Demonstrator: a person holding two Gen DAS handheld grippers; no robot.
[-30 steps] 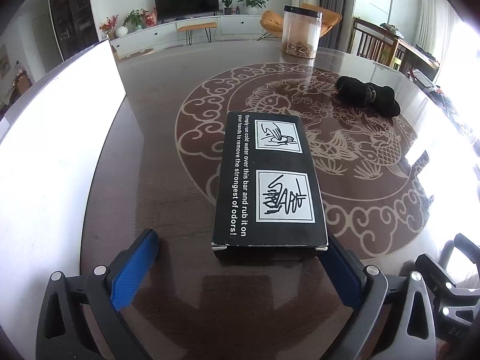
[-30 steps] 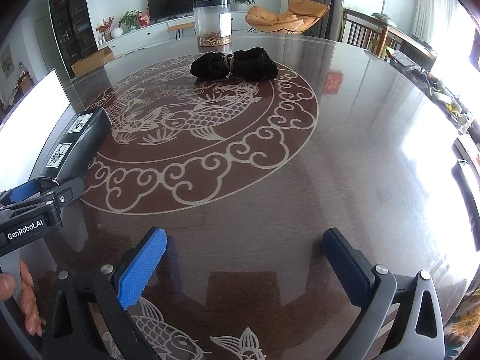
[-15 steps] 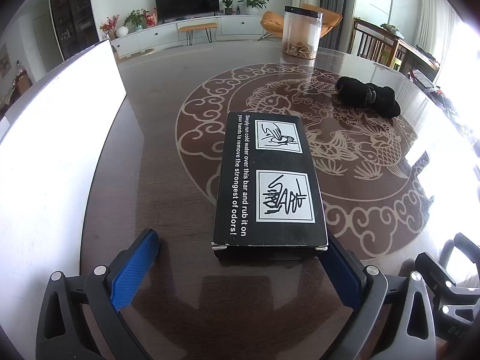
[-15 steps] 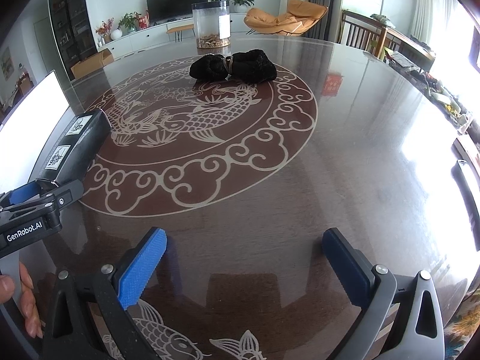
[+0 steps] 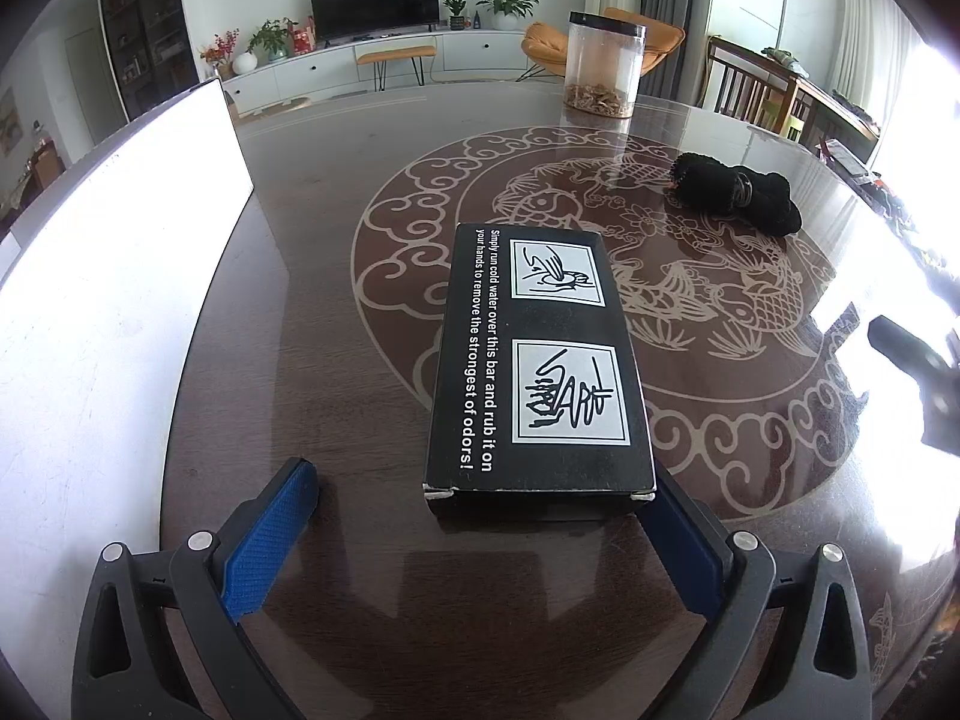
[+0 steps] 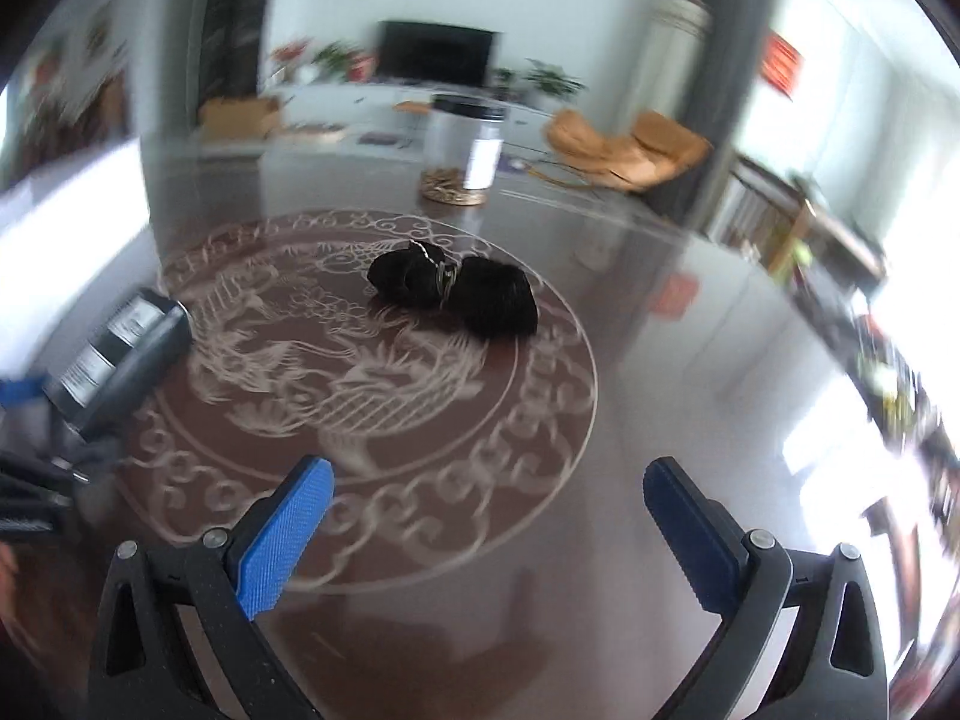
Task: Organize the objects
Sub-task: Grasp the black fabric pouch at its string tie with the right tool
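Glossy dark wooden table [image 5: 336, 312] under my spread left gripper [image 5: 480, 495] could let the flat black cardboard box [image 5: 537, 360] between its pads skid, while my right gripper [image 6: 489, 489], equally unclenched, overshoots the black fabric bundle [image 6: 456, 291].

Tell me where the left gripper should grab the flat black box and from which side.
Grip the black box across its two long sides near the close end. It lies flat, lengthwise ahead of the open left gripper, so come in low from the near short end; its width looks likely to fit.
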